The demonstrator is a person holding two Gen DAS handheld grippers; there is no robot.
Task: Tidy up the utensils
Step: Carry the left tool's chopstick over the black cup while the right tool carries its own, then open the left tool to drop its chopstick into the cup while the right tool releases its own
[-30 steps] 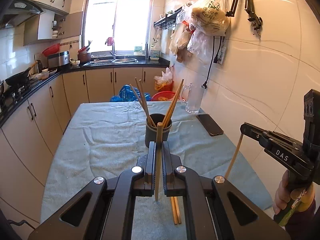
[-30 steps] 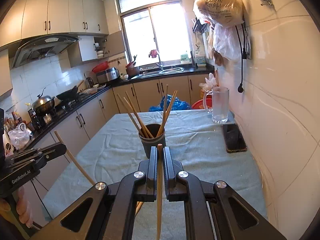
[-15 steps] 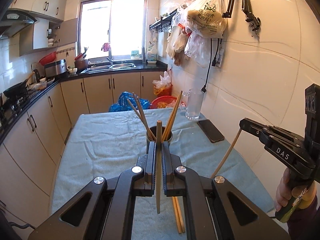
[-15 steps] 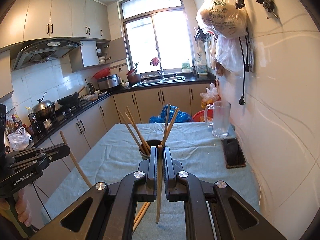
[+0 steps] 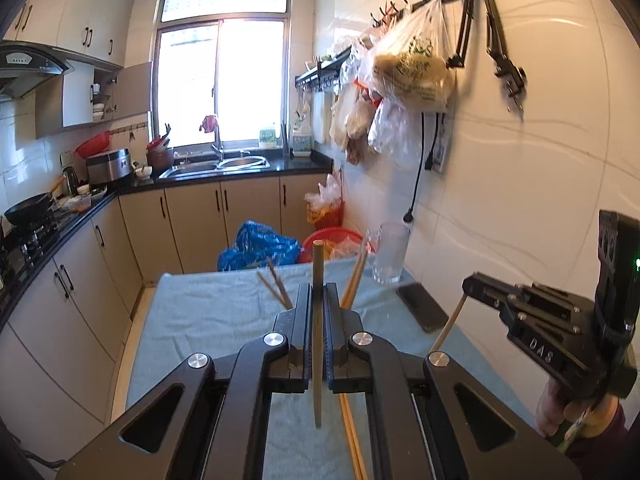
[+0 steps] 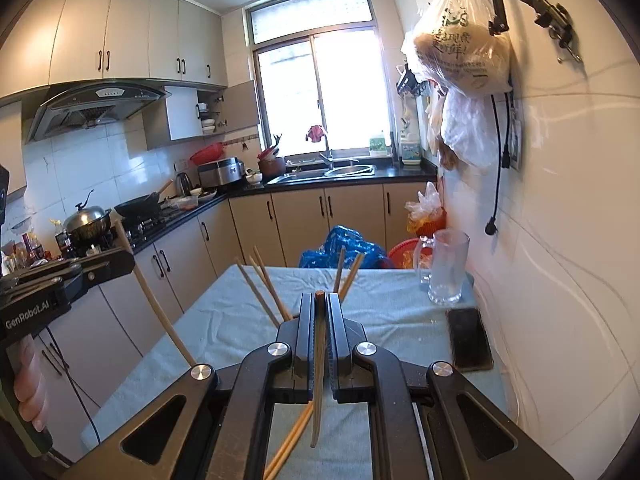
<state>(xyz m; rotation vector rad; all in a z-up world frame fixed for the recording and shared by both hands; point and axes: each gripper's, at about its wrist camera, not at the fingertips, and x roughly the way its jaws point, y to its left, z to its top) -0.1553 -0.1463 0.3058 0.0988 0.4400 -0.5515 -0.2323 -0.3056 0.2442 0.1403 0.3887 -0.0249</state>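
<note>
My left gripper [image 5: 318, 292] is shut on a wooden chopstick [image 5: 318, 332] that stands nearly upright between its fingers. My right gripper [image 6: 319, 300] is shut on another chopstick [image 6: 318, 368]. Each gripper also shows in the other's view: the right one [image 5: 472, 282] at the right, the left one [image 6: 124, 258] at the left. Several chopsticks [image 6: 264, 290] stick up from a holder that is hidden behind the fingers. Two loose chopsticks [image 5: 352, 436] lie on the blue-grey tablecloth [image 5: 208, 312] below.
A glass mug [image 6: 448, 266] and a dark phone [image 6: 469, 338] sit at the table's right side by the tiled wall. Kitchen cabinets [image 6: 180, 256] run along the left. Plastic bags [image 5: 412, 68] hang from wall hooks above.
Both grippers have risen with their chopsticks. The holder has dropped out of sight behind the fingers, and only the tops of its chopsticks show.
</note>
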